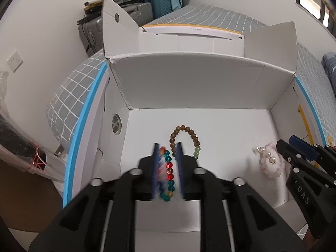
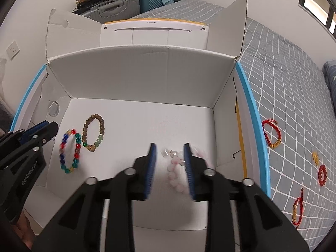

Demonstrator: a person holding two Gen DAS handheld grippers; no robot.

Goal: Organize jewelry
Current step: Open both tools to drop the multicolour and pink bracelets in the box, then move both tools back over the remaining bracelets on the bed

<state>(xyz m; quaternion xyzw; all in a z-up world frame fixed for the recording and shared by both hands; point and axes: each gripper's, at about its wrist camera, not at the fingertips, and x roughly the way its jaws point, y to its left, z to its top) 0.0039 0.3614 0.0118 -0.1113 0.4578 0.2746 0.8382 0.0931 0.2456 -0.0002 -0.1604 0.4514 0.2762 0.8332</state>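
A white cardboard box (image 1: 199,84) (image 2: 136,77) stands open on the bed. On its floor lie a multicoloured bead bracelet (image 1: 169,176) (image 2: 70,151), a brown and green bead bracelet (image 1: 185,141) (image 2: 93,132) and a pale pink bead bracelet (image 1: 267,160) (image 2: 175,168). My left gripper (image 1: 168,147) is open above the multicoloured bracelet, which lies between its fingers. My right gripper (image 2: 170,147) is open above the pink bracelet. Each gripper shows at the edge of the other's view (image 1: 294,147) (image 2: 45,127).
On the grey checked bedspread (image 2: 294,84) right of the box lie a red cord bracelet (image 2: 271,134), a small gold piece (image 2: 315,157), a red bead bracelet (image 2: 322,174) and another red cord bracelet (image 2: 297,210). Suitcases (image 2: 126,2) stand by the far wall.
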